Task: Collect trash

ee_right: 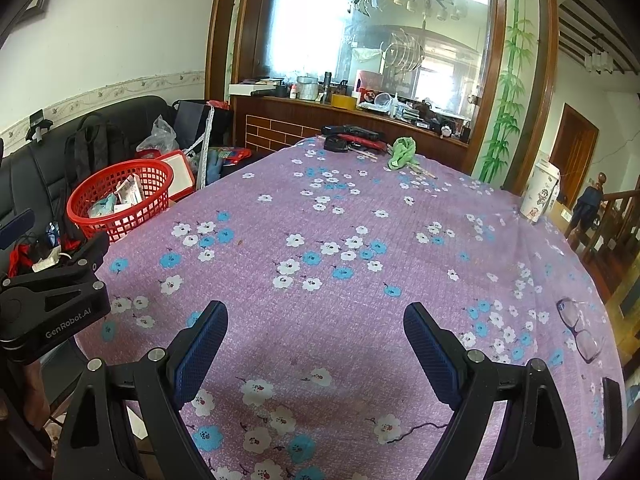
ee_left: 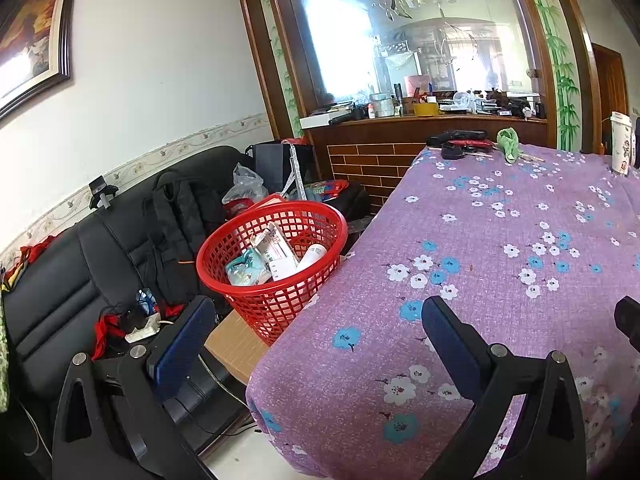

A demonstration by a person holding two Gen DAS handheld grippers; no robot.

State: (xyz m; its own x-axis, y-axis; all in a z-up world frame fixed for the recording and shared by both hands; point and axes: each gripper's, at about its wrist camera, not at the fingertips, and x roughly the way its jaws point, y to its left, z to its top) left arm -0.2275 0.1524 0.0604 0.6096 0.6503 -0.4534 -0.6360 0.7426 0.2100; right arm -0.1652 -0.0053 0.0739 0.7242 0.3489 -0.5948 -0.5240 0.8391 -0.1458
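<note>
Both grippers, left gripper [ee_left: 316, 344] and right gripper [ee_right: 316, 344], hover low over the near tabletop [ee_right: 320, 220] with jaws wide and empty. Beyond the left edge, the red basket [ee_left: 272, 264] already holds wrappers and boxes [ee_left: 276, 256]. Farthest, a crumpled green scrap [ee_right: 403, 152] lies near the far edge; reaching it likely demands a level approach, closing squarely around its bulk.

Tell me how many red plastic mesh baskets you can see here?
1: the red plastic mesh basket stands on a cardboard box beside the purple flowered tablecloth; others may be hidden.
</note>
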